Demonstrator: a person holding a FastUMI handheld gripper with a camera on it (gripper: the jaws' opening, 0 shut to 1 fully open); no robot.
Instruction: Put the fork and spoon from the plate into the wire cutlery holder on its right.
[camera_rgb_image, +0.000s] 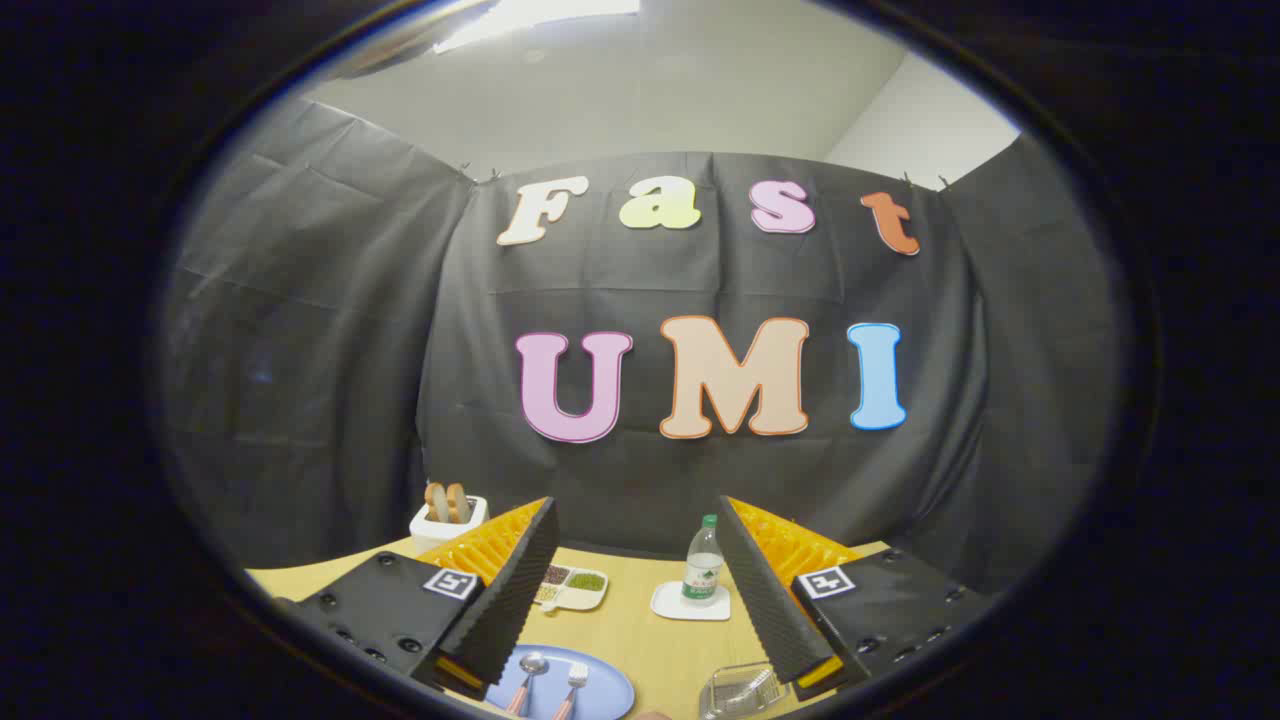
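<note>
Bright ceiling light overhead (glaring), fisheye edges bent, dim.

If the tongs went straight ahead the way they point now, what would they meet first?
The tongs are open, holding nothing. Straight ahead between the fingers stands the water bottle on its white coaster, probably first. The blue plate lies below that line. Depth is unclear.

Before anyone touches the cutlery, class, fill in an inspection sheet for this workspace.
Surface: wooden table.
Job's things: spoon and fork lie side by side on the blue plate; wire cutlery holder to its right.
Clutter: water bottle on a white coaster, divided snack dish, white box of bread.
Grippers: gripper jaws wide open, holding nothing.
Cables: nothing seen.
Surroundings: black cloth wall.
</note>
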